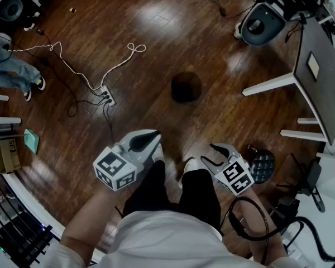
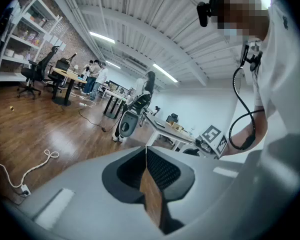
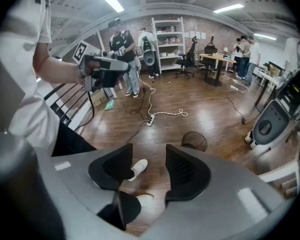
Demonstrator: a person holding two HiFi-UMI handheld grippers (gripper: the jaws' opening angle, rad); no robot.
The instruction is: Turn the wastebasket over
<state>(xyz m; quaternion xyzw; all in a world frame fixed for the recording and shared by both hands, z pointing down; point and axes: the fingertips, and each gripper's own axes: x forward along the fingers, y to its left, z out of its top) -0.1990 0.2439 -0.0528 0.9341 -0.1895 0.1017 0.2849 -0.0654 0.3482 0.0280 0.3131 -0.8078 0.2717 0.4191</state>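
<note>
The wastebasket (image 1: 186,87), a dark round mesh bin, stands alone on the wooden floor ahead of my feet; it also shows in the right gripper view as the wastebasket (image 3: 194,140) just beyond the jaws. My left gripper (image 1: 155,136) is held low at the left with its jaws shut and nothing between them, the pads meeting at my left gripper (image 2: 146,159). My right gripper (image 1: 207,153) tilts down toward the floor, my right gripper (image 3: 149,154) open and empty. Both are well short of the bin.
A white power strip with looping cables (image 1: 106,95) lies left of the bin. A dark table on white legs (image 1: 315,66) stands at the right, with a grey machine (image 1: 262,21) behind it. A cardboard box (image 1: 5,155) and railing sit at the lower left.
</note>
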